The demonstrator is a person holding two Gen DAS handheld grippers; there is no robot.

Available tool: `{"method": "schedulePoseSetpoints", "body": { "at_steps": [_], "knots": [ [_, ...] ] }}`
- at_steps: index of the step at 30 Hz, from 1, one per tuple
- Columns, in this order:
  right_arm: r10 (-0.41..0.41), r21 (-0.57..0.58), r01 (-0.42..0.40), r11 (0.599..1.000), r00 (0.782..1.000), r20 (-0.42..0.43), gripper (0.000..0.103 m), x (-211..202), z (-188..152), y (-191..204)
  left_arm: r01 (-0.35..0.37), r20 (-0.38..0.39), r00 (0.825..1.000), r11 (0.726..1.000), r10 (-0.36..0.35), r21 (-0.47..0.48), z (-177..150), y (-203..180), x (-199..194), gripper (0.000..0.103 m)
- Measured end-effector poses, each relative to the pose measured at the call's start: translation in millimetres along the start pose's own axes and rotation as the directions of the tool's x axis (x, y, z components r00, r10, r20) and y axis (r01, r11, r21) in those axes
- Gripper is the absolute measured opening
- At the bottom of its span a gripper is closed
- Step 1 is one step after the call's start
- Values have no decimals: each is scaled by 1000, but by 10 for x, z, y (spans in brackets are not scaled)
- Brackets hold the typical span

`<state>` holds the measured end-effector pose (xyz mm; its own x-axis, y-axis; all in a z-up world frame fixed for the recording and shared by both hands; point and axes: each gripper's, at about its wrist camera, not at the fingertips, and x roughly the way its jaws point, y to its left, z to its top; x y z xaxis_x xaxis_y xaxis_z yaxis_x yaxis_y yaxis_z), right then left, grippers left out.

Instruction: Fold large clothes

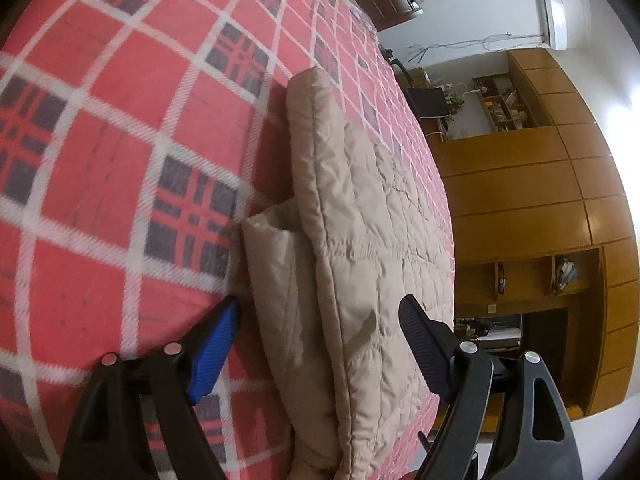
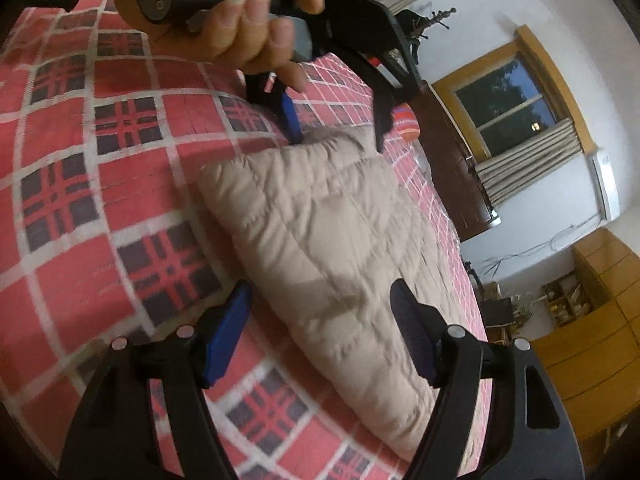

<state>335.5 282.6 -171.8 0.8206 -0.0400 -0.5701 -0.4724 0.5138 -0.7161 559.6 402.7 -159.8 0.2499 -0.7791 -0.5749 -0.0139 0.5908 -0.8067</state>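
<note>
The beige quilted jacket (image 1: 360, 240) lies folded into a thick pad on the red plaid blanket (image 1: 100, 160) (one flap pokes out underneath). Both the left gripper (image 1: 320, 344) and right gripper (image 2: 320, 328) gape, empty, straddling its edges. The fold looks nearly done; next comes tucking that flap.

The quilted coat (image 1: 360, 240) is plain beige, the blanket (image 1: 120, 140) red plaid with white lines and dark squares, the pads (image 1: 214, 350) blue.
</note>
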Motion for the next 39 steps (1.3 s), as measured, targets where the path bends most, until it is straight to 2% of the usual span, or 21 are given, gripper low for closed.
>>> {"method": "schedulePoseSetpoints", "body": {
  "at_steps": [10, 13, 17, 24, 39],
  "knots": [
    [-25, -31, 26, 999, 1000, 12, 68, 72, 131, 120, -8, -34, 999, 1000, 8, 5, 121, -108, 147, 75],
    [-23, -30, 24, 999, 1000, 14, 68, 81, 164, 168, -16, -47, 999, 1000, 16, 2, 151, -94, 168, 71],
    [-11, -2, 11, 1000, 1000, 14, 68, 85, 156, 179, -31, -68, 997, 999, 31, -10, 177, -36, 163, 57],
    [-12, 9, 12, 1000, 1000, 21, 67, 87, 219, 188, -50, -91, 995, 999, 50, 0, 196, -65, 168, 46],
    [34, 86, -37, 996, 999, 30, 52, 43, 234, 43, -74, -100, 992, 997, 74, -3, 268, -152, 158, 38]
  ]
}}
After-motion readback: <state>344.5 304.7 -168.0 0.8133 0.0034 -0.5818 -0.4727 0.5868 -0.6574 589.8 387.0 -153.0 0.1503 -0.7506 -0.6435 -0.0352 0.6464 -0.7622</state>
